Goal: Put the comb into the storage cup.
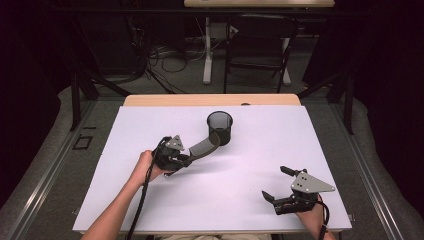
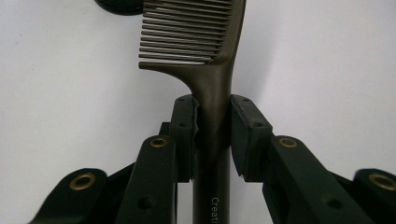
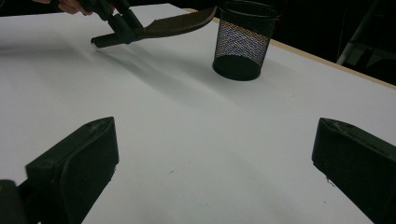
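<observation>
Comb point(image 2: 212, 70), dark plastic, held above the worktop point(image 1: 150, 200) by its handle, toothed end reaching the near rim of the mesh cup point(image 1: 220, 127); it is judged light, stiff along the spine and somewhat slick, so the plain handle just below the teeth is the place to hold, the fine teeth being the breakable part. Left gripper point(image 1: 186, 159), jaws closed on that handle from both sides. Right gripper point(image 1: 275, 185), jaws spread wide and empty, low over the worktop well apart from the cup.
</observation>
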`<state>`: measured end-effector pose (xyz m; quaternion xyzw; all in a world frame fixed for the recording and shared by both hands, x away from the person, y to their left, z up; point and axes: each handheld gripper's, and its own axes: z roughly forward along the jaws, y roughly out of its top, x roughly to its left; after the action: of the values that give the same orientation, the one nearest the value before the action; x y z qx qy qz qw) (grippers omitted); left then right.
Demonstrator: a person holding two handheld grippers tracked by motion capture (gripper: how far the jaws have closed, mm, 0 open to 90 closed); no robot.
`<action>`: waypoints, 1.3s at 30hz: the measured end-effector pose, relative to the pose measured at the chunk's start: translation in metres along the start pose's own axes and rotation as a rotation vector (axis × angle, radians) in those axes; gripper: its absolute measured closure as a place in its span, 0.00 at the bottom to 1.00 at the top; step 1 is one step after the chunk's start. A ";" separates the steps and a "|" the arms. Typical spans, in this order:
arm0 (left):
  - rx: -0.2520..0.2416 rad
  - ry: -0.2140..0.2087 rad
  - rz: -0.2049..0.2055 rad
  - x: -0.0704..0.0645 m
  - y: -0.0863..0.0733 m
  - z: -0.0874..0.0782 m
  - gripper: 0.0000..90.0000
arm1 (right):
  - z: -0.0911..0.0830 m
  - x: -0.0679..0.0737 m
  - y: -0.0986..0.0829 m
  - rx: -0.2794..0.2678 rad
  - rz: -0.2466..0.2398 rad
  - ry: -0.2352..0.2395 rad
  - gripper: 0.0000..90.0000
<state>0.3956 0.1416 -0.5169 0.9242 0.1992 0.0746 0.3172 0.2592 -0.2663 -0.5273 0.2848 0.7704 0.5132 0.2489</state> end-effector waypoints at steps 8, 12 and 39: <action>-0.054 0.028 -0.028 -0.004 -0.004 -0.004 0.81 | 0.000 0.000 0.000 0.001 -0.001 -0.001 0.00; -0.072 0.034 -0.042 -0.003 -0.005 -0.008 0.81 | 0.000 0.000 0.000 0.002 -0.001 -0.001 0.00; -0.180 0.089 -0.121 -0.002 -0.011 -0.013 0.81 | 0.001 0.001 0.000 0.004 0.000 -0.001 0.00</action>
<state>0.3870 0.1559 -0.5136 0.8742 0.2609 0.1139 0.3935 0.2591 -0.2656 -0.5276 0.2853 0.7715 0.5114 0.2487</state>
